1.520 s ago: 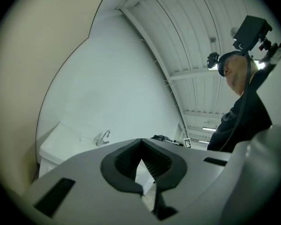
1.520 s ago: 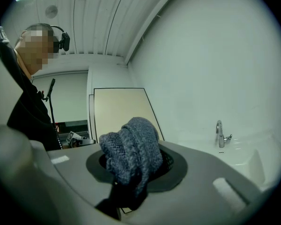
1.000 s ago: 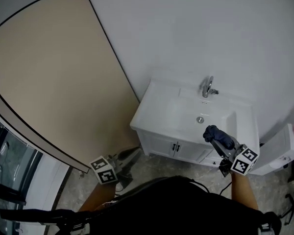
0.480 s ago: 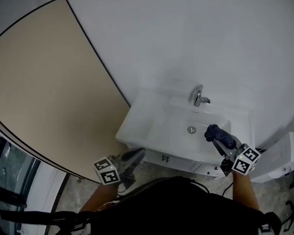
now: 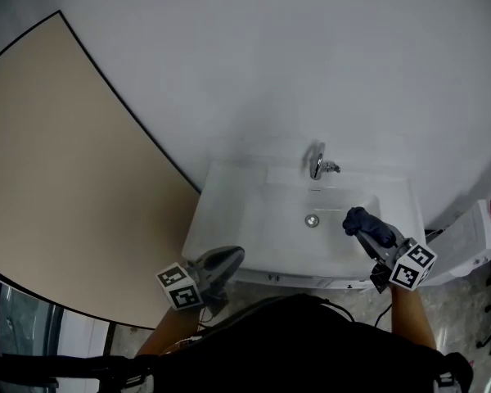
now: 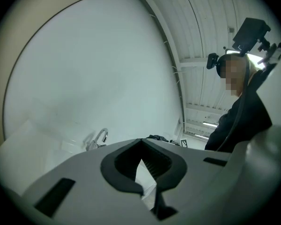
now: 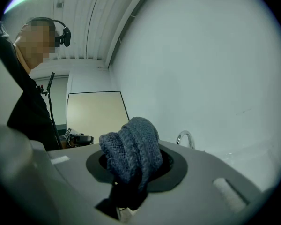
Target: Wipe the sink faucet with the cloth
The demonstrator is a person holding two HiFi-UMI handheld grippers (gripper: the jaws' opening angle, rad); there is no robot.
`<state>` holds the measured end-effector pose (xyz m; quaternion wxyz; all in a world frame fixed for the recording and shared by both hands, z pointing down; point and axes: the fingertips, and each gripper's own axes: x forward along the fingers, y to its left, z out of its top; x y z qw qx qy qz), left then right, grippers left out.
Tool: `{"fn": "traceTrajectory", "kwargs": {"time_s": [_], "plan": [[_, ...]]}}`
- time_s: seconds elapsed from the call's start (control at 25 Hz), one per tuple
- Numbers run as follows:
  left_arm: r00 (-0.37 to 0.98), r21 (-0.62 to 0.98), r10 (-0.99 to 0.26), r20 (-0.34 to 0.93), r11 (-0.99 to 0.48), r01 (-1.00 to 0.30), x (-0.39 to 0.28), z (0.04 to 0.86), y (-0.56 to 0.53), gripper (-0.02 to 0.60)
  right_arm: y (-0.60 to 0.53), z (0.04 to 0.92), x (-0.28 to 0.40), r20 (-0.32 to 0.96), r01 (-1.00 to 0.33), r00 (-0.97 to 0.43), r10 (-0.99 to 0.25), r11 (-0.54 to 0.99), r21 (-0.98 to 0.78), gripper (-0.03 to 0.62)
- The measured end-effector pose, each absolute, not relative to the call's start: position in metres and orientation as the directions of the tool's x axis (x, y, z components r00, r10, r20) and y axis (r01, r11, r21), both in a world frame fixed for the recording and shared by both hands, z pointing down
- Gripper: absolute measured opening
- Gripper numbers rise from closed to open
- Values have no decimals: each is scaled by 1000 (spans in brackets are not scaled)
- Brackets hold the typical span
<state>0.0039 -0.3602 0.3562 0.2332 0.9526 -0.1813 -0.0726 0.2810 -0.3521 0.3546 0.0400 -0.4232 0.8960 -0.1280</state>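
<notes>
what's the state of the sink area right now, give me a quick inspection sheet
surface: white sink top, bare, with a drain in the basin
job's things: chrome faucet at the back edge; dark blue cloth held above the basin, not touching the faucet
clutter: nothing seen
grippers: right tool shut on the cloth; left tool low at the sink's front edge, shut, nothing in it
cables: thin dark lead under the right tool
surroundings: white wall, beige panel to the left, white unit to the right
</notes>
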Motion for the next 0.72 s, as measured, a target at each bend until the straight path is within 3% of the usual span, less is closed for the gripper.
{"fn": "traceTrajectory", "kwargs": {"time_s": [0.4,0.72], "plan": [[978,446,-197,-63,-883,-149,-63,356,-473,0,-418,351,199,64,-853,-491,-869,465,-236,112],[988,444,-137,-76,-892,-89,-112,357,-531,0,-451,357,144,124,-902,-411,-903,384,-196,112]]}}
